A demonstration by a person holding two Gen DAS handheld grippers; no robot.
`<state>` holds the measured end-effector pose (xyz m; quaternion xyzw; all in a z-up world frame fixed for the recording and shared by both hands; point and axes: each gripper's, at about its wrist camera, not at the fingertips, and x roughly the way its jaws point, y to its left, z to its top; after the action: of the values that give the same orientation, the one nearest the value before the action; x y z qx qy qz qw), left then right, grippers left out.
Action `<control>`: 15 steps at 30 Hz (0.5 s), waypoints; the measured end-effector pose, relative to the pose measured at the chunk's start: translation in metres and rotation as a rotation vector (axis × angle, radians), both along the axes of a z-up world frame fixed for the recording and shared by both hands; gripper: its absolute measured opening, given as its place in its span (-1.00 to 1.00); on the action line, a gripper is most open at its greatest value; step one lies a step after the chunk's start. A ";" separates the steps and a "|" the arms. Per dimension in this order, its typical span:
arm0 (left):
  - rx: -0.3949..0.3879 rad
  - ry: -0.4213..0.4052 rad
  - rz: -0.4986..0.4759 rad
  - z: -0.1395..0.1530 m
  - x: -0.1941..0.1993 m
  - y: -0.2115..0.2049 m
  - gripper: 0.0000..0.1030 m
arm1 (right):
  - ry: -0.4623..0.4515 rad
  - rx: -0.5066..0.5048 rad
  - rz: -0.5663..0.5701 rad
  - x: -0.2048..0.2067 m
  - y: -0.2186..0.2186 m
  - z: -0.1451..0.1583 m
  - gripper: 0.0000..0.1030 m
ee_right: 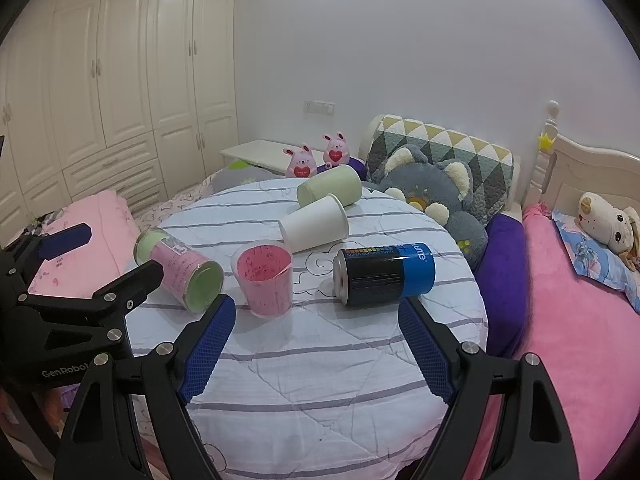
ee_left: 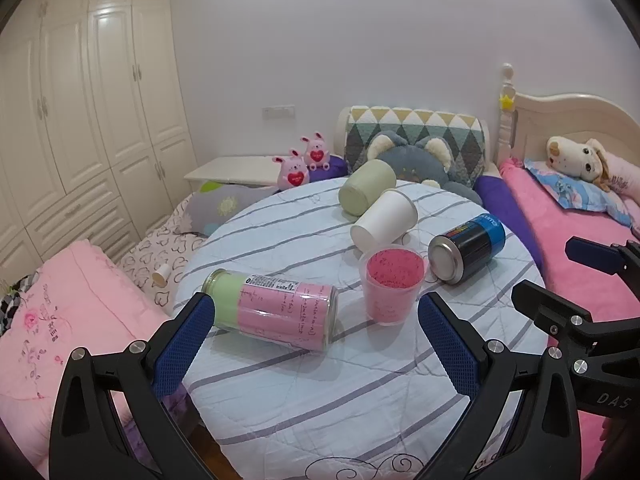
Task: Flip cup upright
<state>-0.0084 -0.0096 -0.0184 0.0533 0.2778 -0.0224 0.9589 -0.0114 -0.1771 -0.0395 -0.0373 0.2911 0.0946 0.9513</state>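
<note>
Pink cup (ee_right: 265,280) upright mid-desk (ee_right: 320,380); white cup (ee_right: 314,225) and green cup (ee_right: 330,190) lying behind it. Blue can (ee_right: 386,274) on side, reads "SUPER COOLING". Left tool (ee_left: 316,344), right tool (ee_right: 316,344) both spread apart, holding nothing, "GenRobot" on left one.

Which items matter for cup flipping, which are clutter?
Job:
- white paper cup, on its side
- pale green cup, on its side
- upright pink plastic cup

Clutter:
- pink-and-green labelled jar
- blue-and-black can
- grey plush bear
</note>
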 end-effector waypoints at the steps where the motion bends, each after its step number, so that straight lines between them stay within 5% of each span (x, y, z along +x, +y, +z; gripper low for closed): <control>1: -0.001 0.001 0.000 0.000 0.002 0.000 0.99 | 0.001 0.001 0.001 0.001 0.000 0.000 0.65; 15: -0.010 0.018 0.004 -0.004 0.016 0.003 0.99 | 0.020 -0.011 0.005 0.014 0.003 -0.002 0.65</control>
<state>0.0076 -0.0062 -0.0224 0.0477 0.2865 -0.0222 0.9566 0.0022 -0.1743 -0.0418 -0.0424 0.3010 0.0957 0.9479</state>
